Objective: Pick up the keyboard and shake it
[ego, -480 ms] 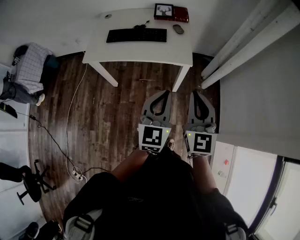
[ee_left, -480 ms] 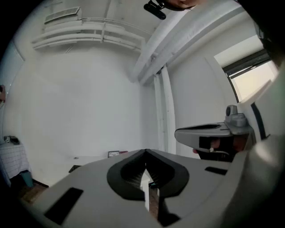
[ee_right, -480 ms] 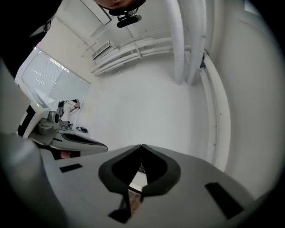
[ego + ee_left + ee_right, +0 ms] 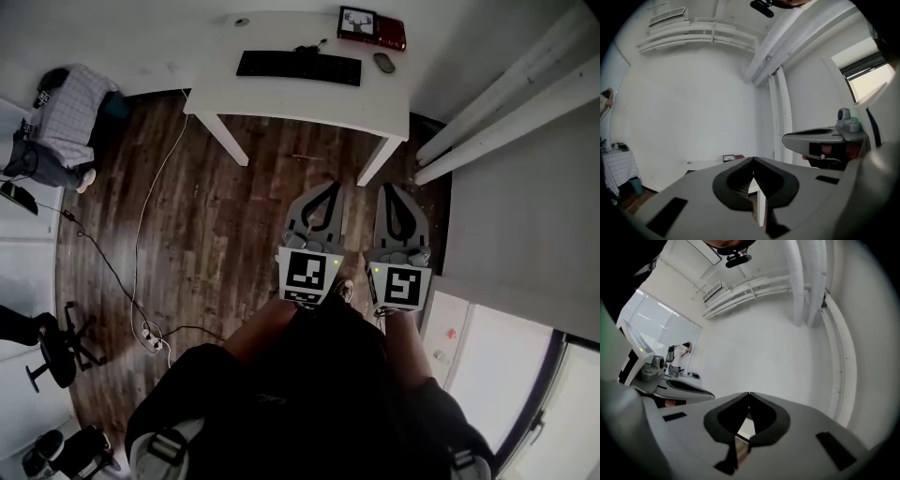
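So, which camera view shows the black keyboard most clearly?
The head view: the keyboard lies whole on the white table, seen from above. The left gripper view sees that table nearly edge-on, with at most a dark sliver of the keyboard. The right gripper view shows none of it.

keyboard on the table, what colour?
Black. The keyboard shows best in the head view, lying on the white table.

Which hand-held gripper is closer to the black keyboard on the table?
Left, slightly. The left hand-held gripper is well short of the keyboard, lined up with its right half. The right hand-held gripper is equally far back, but beyond its right end.
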